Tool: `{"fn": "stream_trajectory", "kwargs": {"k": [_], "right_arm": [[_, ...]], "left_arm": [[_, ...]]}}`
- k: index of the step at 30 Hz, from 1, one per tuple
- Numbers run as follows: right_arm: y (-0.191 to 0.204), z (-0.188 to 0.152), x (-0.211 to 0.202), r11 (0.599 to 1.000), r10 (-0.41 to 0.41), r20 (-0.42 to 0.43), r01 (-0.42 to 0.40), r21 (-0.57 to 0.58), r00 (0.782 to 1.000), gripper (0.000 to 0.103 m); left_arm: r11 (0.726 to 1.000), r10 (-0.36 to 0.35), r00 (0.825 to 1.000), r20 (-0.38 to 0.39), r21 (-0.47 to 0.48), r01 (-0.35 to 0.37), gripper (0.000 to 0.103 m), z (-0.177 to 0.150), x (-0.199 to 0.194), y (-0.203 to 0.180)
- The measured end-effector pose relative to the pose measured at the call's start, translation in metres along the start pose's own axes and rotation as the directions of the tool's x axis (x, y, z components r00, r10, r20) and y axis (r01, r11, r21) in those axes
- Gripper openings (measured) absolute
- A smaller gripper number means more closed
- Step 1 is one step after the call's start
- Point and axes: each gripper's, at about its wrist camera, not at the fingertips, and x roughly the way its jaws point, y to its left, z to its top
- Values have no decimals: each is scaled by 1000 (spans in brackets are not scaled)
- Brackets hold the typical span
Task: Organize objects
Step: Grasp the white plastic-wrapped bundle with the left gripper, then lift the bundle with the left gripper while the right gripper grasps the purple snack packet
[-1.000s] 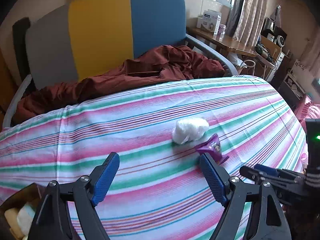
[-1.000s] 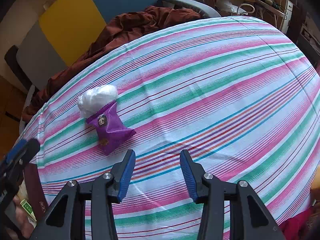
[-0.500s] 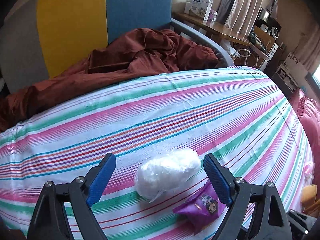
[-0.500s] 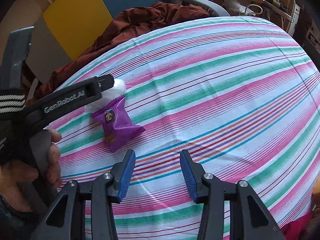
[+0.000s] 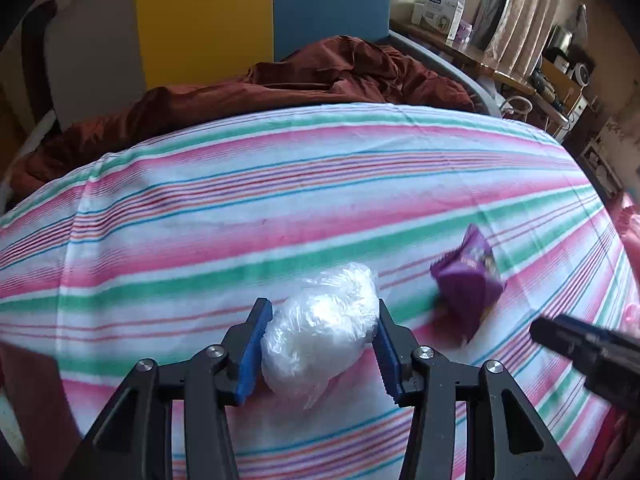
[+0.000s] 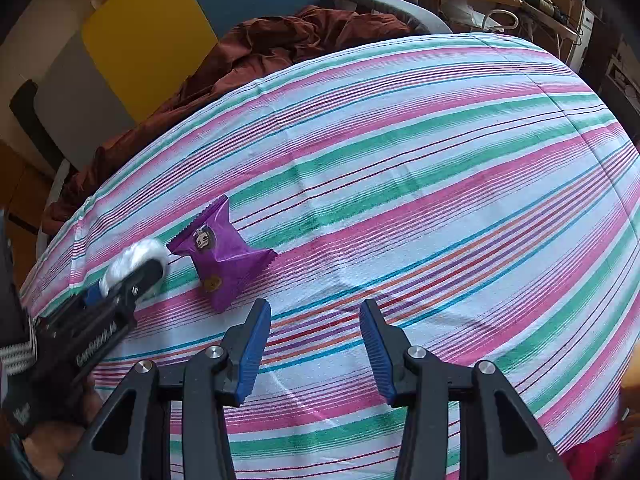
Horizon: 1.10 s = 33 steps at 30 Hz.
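Left wrist view
- Left gripper [image 5: 320,334]: jaws have just been closing; the blue pads are now seen pressed on both sides of the white bag [image 5: 322,330], which bulges between them.
- White bag: clear plastic, white filling, gripped low over the striped cloth [image 5: 280,208]; whether it rests on the cloth cannot be told.
- Purple packet [image 5: 468,284]: lying on the cloth, right of the bag, apart from it, slightly blurred.
- Right gripper [image 5: 560,334]: only a dark tip is seen at the right edge, near the packet.
- Background: red blanket [image 5: 320,80] beyond the cloth, in front of a grey, yellow and blue backrest [image 5: 208,24].

Right wrist view
- Right gripper [image 6: 314,338]: jaws parted, nothing between the pads, only striped cloth [image 6: 400,160] below.
- Purple packet [image 6: 222,252]: lying flat on the cloth, ahead and left of the right gripper, not touched by it.
- Left gripper [image 6: 138,266]: seen at the left, closed on the white bag [image 6: 134,256], just beside the packet.
- Hand [image 6: 60,432]: seen under the left gripper's handle, lower left.
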Motion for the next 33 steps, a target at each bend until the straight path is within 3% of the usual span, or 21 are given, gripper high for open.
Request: {"fn": "stream_trajectory", "kwargs": {"k": [5,11,17,23,33], "right_arm": [[0,1,-3,1000,18,23,-18,2,1000,47],[15,-1,-7,997,43,51,-40,-59,998,47],[23,-6,-12,994,39,71,-32,-105,997,46],[25,-6,-16,990,39,100,-25,-137,994,46],[57,-10,-11,961,11,132,26,-275,991,46]], "left_arm": [[995,87,996,6,39,-88,43,-50,-25,-4],[996,92,996,20,-18,-92,41,-107,-58,-12],[994,107,988,113,-3,-108,41,-147,-77,-23],[992,105,973,207,43,-116,40,-161,-79,-26],[995,82,969,233,43,-95,38,-164,-79,-23]]}}
